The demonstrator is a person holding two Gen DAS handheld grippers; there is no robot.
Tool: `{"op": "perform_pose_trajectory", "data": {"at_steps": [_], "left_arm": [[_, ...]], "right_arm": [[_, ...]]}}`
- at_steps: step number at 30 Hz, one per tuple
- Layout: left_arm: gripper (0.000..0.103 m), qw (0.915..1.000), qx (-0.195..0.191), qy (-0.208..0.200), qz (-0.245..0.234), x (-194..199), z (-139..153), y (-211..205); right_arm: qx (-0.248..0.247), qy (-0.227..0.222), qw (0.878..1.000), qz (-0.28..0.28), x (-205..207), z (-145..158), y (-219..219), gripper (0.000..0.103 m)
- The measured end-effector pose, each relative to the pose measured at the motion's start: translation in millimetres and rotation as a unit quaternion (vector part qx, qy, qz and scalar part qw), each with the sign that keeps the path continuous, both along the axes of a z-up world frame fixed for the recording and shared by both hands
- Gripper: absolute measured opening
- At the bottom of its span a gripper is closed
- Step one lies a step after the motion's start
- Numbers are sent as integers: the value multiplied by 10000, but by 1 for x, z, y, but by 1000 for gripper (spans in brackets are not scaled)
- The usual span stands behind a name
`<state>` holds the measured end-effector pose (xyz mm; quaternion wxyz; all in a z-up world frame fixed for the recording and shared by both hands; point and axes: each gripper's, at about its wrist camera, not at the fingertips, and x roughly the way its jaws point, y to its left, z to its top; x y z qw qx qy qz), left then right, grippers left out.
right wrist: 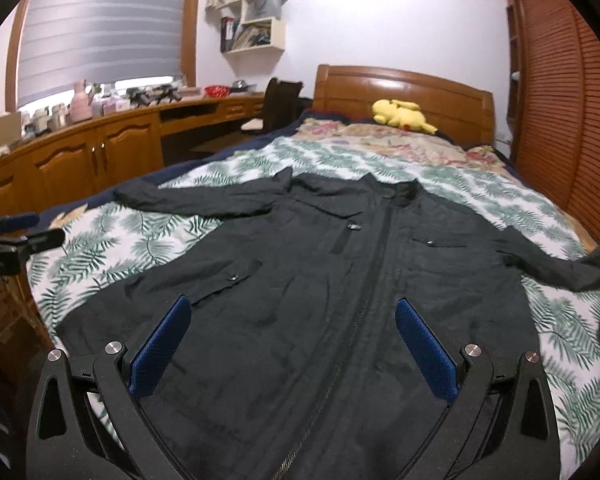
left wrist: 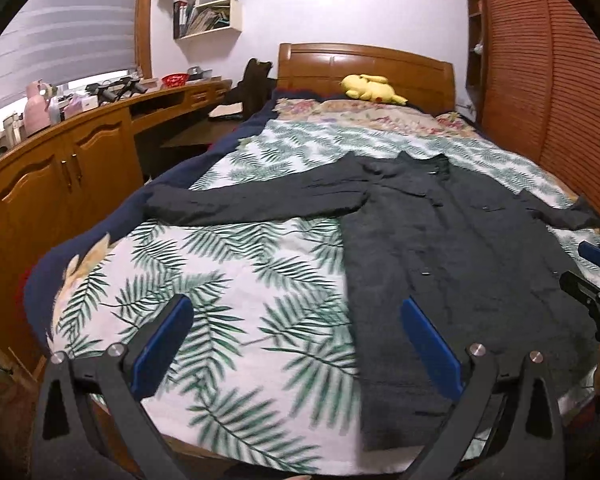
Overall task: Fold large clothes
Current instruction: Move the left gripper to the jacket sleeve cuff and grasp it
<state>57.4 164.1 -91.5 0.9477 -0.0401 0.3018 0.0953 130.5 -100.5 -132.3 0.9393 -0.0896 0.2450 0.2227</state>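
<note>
Nothing looks folded yet: the dark jacket (right wrist: 340,280) lies flat, zipped front up, on the leaf-print bedspread (left wrist: 228,280), both sleeves spread sideways. Its collar points toward the headboard (right wrist: 404,92), its length running down the bed. The left gripper (left wrist: 296,344) and right gripper (right wrist: 292,344) both gape wide, holding nothing.

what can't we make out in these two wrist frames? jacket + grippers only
- Jacket hem: cut off at the bottom edge of the right wrist view; in the left wrist view, blurred.
- Its right-hand sleeve cuff: runs off the frame edge in both views.
- Right gripper: open, but whether its fingertips touch the fabric is unclear.
- Left gripper: open over the leaf-print bedspread, contact unclear, motion blur.
</note>
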Motion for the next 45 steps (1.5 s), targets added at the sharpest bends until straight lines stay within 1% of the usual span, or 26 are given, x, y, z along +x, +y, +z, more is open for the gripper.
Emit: {"op": "perform_pose_trajectory", "data": {"at_steps": [5, 9, 16, 21, 23, 27, 30, 32, 34, 37, 38, 40, 42, 45], "left_arm": [[103, 9995, 91, 210, 195, 3, -17, 27], [103, 9987, -17, 357, 352, 1, -29, 53], [103, 9976, 44, 340, 606, 7, -33, 92], [103, 9962, -85, 431, 746, 27, -33, 123], [103, 9958, -126, 474, 775, 37, -35, 135], [103, 9950, -177, 509, 841, 62, -38, 161], [103, 9941, -245, 566, 893, 85, -39, 180], [103, 9928, -361, 621, 963, 107, -41, 197], [99, 9917, -430, 666, 1011, 129, -42, 210], [97, 9903, -577, 686, 1061, 161, -45, 228], [95, 9898, -642, 684, 1075, 169, -46, 232], [88, 9873, -927, 728, 1065, 188, -51, 247], [78, 9851, -1078, 782, 1089, 201, -56, 256], [77, 9817, -1193, 867, 1202, 218, -66, 268]], "right_arm": [[-76, 214, 9996, 144, 24, -14, 15, 103], [-133, 258, 9991, 317, 35, -20, 30, 103], [-187, 345, 9971, 655, 64, -19, 58, 103], [-213, 403, 9953, 856, 90, -20, 77, 103], [-263, 387, 9948, 910, 99, -23, 83, 103], [-341, 234, 9956, 842, 113, -34, 87, 103], [-194, 425, 9949, 890, 122, -45, 83, 103], [-125, 621, 9940, 890, 129, -53, 81, 103], [-32, 768, 9932, 878, 134, -56, 77, 103], [54, 842, 9927, 868, 137, -57, 75, 103], [54, 858, 9925, 865, 137, -58, 75, 103], [21, 878, 9925, 853, 138, -59, 76, 103], [-34, 889, 9924, 845, 138, -62, 78, 103], [-85, 885, 9925, 834, 138, -64, 79, 103]]}}
